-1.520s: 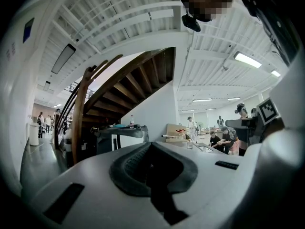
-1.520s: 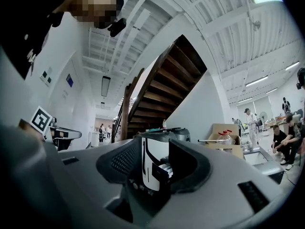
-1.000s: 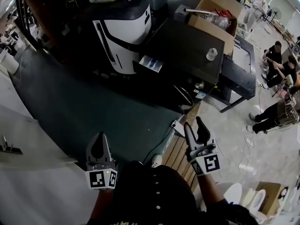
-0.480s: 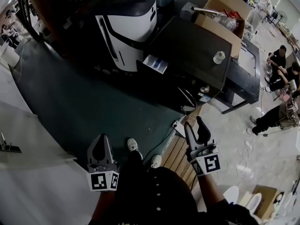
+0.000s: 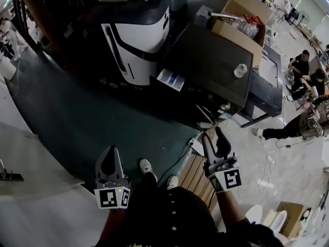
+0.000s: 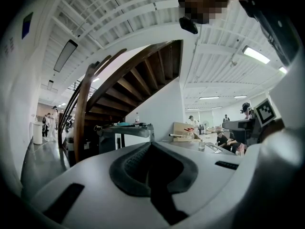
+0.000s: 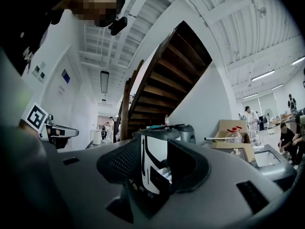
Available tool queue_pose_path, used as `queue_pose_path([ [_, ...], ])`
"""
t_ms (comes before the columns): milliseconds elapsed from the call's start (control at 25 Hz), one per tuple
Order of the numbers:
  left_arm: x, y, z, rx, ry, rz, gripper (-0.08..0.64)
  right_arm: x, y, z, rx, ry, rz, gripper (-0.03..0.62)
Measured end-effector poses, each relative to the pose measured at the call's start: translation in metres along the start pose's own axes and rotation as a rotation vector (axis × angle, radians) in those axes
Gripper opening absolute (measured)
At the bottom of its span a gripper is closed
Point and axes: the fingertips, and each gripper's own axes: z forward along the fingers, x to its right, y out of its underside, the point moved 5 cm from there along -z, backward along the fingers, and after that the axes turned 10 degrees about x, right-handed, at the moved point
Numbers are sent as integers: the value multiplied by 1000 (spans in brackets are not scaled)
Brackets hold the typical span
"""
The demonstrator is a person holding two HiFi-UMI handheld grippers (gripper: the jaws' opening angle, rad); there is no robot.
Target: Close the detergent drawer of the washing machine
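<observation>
The white and black washing machine (image 5: 136,40) stands at the far side of the green floor mat, well ahead of both grippers. Its detergent drawer (image 5: 170,79) sticks out of the front, white and blue inside. My left gripper (image 5: 109,161) is held low at the left, fingers together and empty; in the left gripper view (image 6: 151,144) the pads meet. My right gripper (image 5: 216,140) is open, nothing between its fingers. In the right gripper view (image 7: 155,161) the machine (image 7: 153,163) and the drawer (image 7: 166,174) show through the gap.
A dark table (image 5: 211,60) with a cup (image 5: 239,70) stands right of the machine, a cardboard box (image 5: 241,14) behind it. People sit at the far right (image 5: 303,66). A power strip (image 5: 195,145) and wooden pallet (image 5: 198,171) lie near my feet (image 5: 147,166).
Both grippers have travelled forward with the person, towards the machine. The person's shoes have come into view, and the machine and drawer sit a little lower in the head view.
</observation>
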Motion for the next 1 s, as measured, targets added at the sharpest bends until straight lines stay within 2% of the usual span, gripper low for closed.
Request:
queue_pose_path([
  [280,-30,-1,30,19,23,-4,15,-11,-2,38,28,10,9,187],
  [1000,-98,-2,83,83,73,-20,15,-37,-5,112,68,55,-58,186],
])
